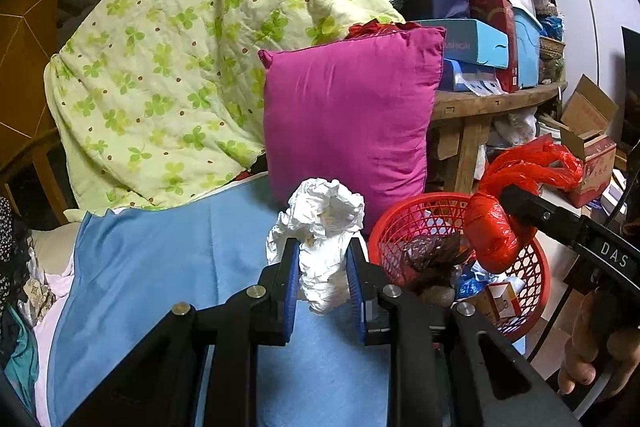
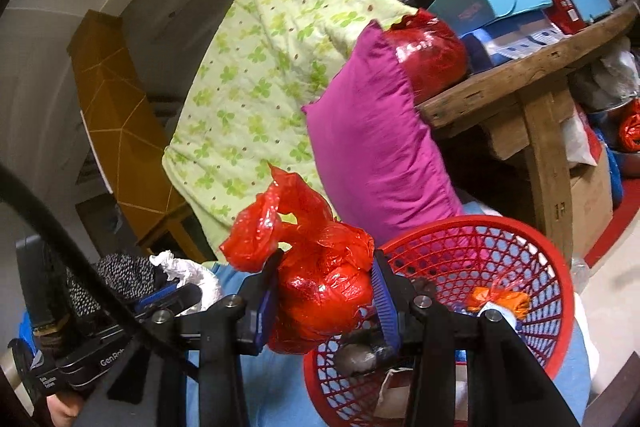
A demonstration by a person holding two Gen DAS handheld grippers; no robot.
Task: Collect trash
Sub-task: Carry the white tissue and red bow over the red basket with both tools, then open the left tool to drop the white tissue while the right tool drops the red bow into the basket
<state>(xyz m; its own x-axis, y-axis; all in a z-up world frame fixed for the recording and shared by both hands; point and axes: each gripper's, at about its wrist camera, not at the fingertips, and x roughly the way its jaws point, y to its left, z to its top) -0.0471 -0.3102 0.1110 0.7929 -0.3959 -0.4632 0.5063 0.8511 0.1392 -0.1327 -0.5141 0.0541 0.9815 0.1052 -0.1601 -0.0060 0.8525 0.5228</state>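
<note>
Landmark = red basket (image 1: 532, 267), sitting on the blue sheet (image 1: 160, 267). Right gripper (image 2: 324, 291) is clamping the knotted red bag (image 2: 320, 299), jaws pressing its sides; bag is hanging at the basket's left rim, w/ its twisted tail pointing up and away. Left gripper (image 1: 323, 267) is squeezing the crumpled white paper (image 1: 324, 227), wad standing upright, just left of the basket but further out. Right looks nearer, so prob. it drops first: short shift right over the rim. Basket's already holding scraps.
</note>
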